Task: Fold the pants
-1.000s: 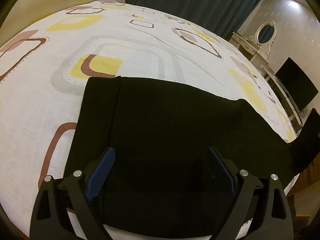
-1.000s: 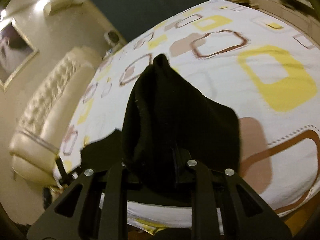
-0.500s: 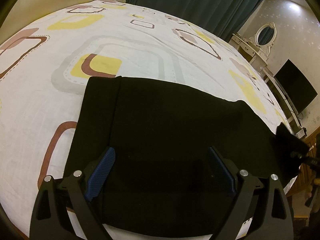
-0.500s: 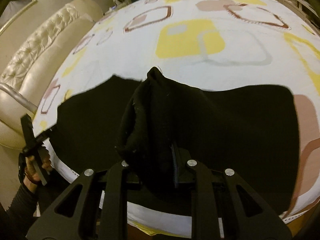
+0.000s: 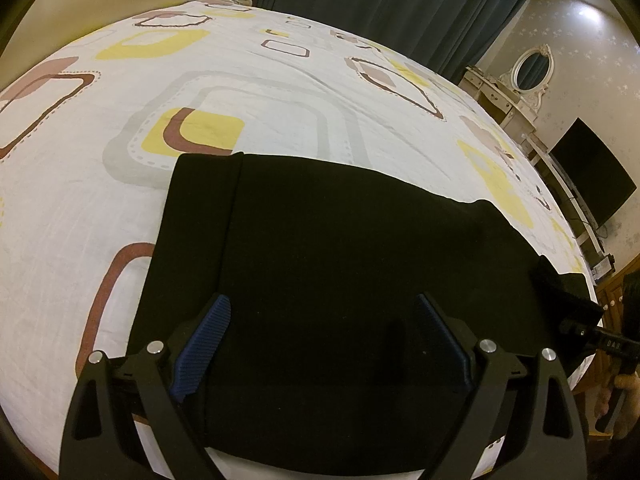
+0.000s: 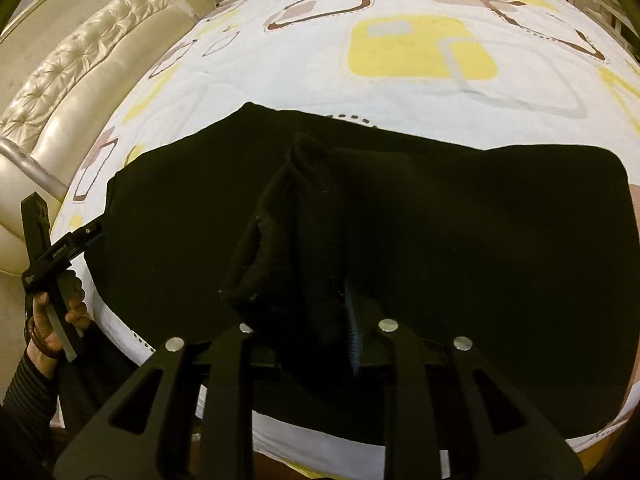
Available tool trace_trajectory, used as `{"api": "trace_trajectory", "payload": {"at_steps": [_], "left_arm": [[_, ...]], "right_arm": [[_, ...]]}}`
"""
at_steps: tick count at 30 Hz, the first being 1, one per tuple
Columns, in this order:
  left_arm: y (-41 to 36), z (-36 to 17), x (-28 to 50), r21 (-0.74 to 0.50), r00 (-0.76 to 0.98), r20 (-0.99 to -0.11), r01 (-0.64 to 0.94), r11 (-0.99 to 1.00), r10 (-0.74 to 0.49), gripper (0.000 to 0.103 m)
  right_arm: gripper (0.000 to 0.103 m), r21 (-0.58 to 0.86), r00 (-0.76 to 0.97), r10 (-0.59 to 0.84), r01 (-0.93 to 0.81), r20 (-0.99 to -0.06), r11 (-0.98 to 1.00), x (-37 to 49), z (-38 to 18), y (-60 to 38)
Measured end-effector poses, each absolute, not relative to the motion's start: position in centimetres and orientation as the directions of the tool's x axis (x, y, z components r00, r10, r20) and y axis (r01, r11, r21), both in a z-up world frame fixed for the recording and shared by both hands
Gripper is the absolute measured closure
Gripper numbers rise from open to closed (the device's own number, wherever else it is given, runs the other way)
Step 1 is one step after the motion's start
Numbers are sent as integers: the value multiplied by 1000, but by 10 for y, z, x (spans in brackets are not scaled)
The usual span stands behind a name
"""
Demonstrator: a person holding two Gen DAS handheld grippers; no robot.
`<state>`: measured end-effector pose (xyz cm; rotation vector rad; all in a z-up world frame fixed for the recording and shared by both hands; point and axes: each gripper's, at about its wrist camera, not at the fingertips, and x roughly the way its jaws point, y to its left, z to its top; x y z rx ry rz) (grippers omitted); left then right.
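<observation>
Bedsheet [image 6: 420, 48] beneath, right tongs [image 6: 304, 280] tilt steeply down, releasing pants [image 6: 480, 220]

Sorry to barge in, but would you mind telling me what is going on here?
A person is folding black pants on a patterned bedsheet. The right gripper has a bunched end of the fabric between its jaws, which are opening, over the flat part. The left gripper is wide open above the other end.

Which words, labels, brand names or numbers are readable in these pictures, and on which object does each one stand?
None can be read with certainty.
Pale lettering on the black right tongs, left wrist view: too blurred.
Small white label on the black left tongs, right wrist view: too small.
Black folded pants and patterned white bedsheet: no text.
</observation>
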<state>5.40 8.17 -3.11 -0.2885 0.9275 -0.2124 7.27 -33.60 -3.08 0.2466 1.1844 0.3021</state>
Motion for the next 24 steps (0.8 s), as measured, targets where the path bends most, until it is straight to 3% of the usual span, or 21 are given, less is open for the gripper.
{"api": "trace_trajectory", "payload": {"at_steps": [8, 16, 24], "left_arm": [[81, -31, 54, -335, 584, -754, 55, 941, -302, 11], [82, -31, 54, -338, 584, -753, 55, 940, -304, 11], [82, -30, 53, -336, 582, -754, 55, 940, -304, 11]], "right_arm": [[60, 369, 336, 388, -121, -858, 921, 67, -28, -323], [58, 491, 265, 517, -162, -814, 856, 62, -28, -303], [42, 525, 235, 551, -167, -801, 834, 58, -42, -294]]}}
